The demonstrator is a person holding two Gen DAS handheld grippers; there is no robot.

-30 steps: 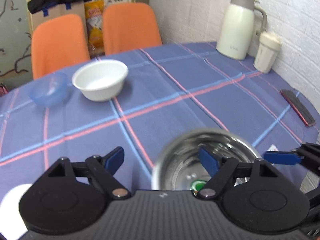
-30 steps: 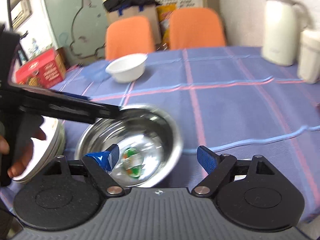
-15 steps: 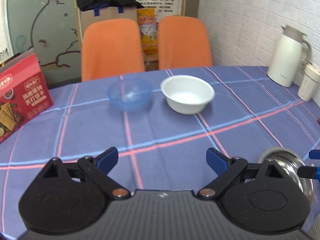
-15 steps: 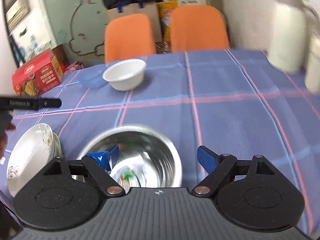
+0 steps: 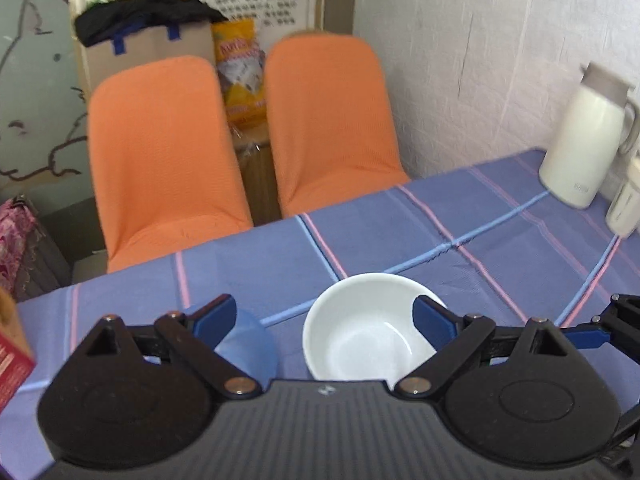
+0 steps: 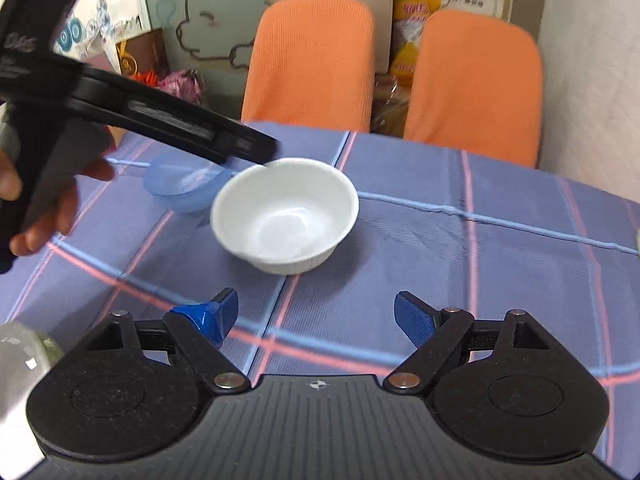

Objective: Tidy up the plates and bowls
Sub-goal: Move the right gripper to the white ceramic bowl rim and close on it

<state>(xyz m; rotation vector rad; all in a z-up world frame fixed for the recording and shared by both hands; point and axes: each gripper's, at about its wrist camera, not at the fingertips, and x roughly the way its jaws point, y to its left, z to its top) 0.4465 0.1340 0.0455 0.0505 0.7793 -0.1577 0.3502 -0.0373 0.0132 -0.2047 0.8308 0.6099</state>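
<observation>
- The left tool [image 5: 324,320] hangs low over the counter [image 5: 500,248], which wears a blue cloth crossed with pink and light-blue stripes; its blue-padded fingers [image 5: 214,316] stand wide apart and hold nothing.
- Seen from the left wrist, the round white ceramic bowl [image 5: 366,332] sits upright on the cloth between those fingers, its right rim passing behind the right pad.
- The translucent blue plastic bowl [image 5: 250,346] sits just beside the white one, to its left, partly hidden by the left finger.
- In the right wrist view a person's hand [image 6: 38,200] grips the black handle of the left tool, whose long body slants down from the upper left, its front end above the near edges of both bowls.
- The right tool [image 6: 316,314] hovers nearer the viewer, spread open and empty, with the white bowl [image 6: 286,214] ahead of it and apart from its fingertips.
- Two orange chairs [image 5: 160,152] stand behind the counter.
- A cream thermos jug [image 5: 582,144] stands at the far right by the wall.
</observation>
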